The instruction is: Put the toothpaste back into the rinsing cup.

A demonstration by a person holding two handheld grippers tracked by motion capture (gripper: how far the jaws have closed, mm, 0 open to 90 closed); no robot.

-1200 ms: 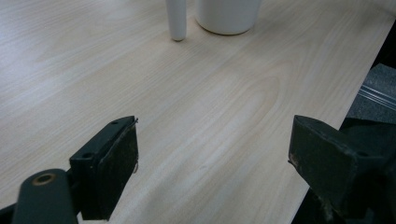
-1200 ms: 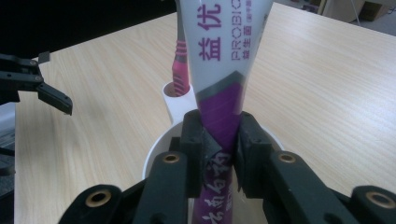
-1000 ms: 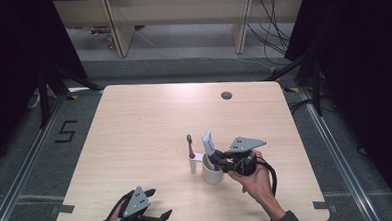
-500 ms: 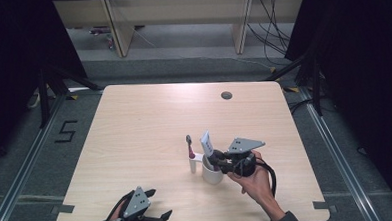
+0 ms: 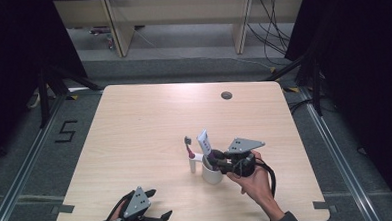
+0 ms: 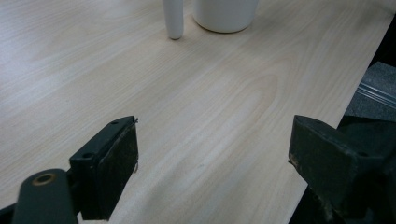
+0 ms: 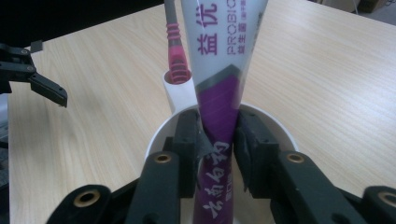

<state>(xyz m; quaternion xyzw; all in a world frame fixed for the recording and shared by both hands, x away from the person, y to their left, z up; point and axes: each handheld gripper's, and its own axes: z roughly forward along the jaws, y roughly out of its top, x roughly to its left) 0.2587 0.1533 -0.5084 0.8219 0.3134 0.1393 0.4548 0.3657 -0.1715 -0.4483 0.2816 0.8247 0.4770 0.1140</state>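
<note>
1. The toothpaste tube [image 7: 219, 70] is clamped between the jaws of the right gripper [image 7: 218, 140], its lower end already inside the white cup [image 5: 212, 174], which stands near the table's [image 5: 134, 123] front right.
2. The placing is judged to be nearly done: the tube is seated in the cup, but it is not yet let go, so release and withdrawal of the gripper are what is left.
3. A toothbrush [image 5: 189, 147] with a pink grip is seen upright in the narrow white holder [image 5: 192, 163] joined to the cup's side, so that part appears finished.
4. The right gripper is held low over the cup's rim by the right hand [image 5: 254, 180], the forearm coming in from the bottom edge and the gripper pointed leftward across the cup.
5. The left gripper [image 5: 138, 215] is kept at the table's near edge, well apart from the cup, its jaws spread wide with nothing between them.
</note>
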